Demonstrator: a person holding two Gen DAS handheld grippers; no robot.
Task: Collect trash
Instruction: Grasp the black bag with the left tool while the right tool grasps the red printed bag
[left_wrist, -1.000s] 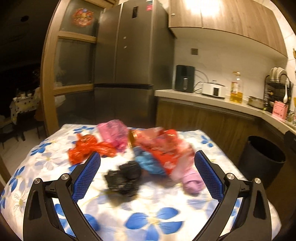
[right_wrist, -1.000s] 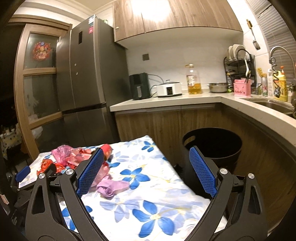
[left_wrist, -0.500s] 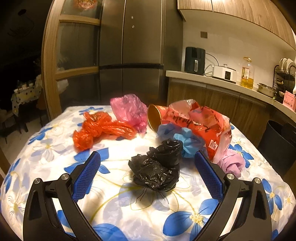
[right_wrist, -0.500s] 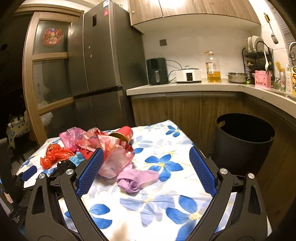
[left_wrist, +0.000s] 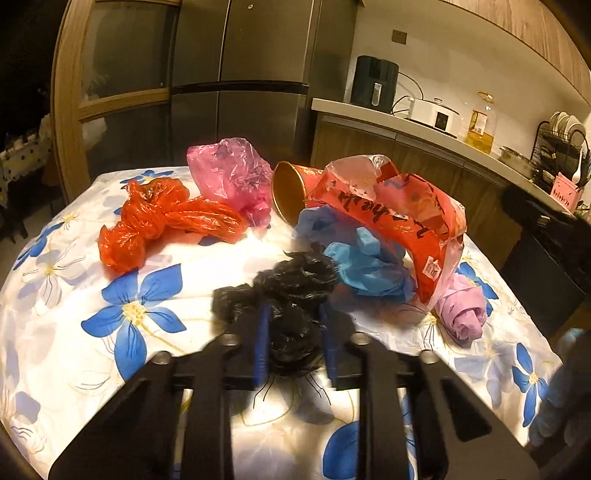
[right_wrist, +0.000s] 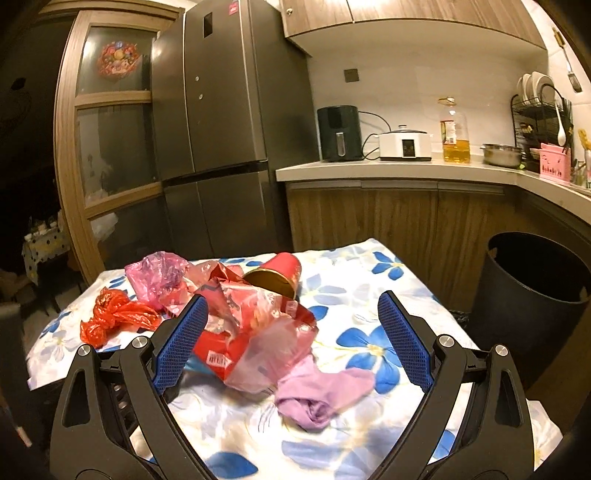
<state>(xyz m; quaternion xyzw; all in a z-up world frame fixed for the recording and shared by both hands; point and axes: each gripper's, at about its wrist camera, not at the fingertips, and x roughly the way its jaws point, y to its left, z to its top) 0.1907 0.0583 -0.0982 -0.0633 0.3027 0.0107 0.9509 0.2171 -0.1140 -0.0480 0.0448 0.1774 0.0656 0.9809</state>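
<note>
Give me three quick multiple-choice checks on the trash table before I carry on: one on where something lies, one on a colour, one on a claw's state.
1. Where is the paper cup?
A. Upright at the table's near edge
B. On its side among the bags at the far end of the table
C. Inside the bin

2. What colour is the crumpled bag between the left claw's pads?
A. Black
B. Orange
C. Pink

3. How do the right claw's jaws stand?
A. Shut on the purple wad
B. Shut on the red wrapper
C. Wide open, holding nothing

Answers:
1. B: its gold mouth faces sideways, next to the pink bag and the red wrapper.
2. A: the black bag sits between the closing blue pads.
3. C: both pads stand apart over the purple wad.
</note>
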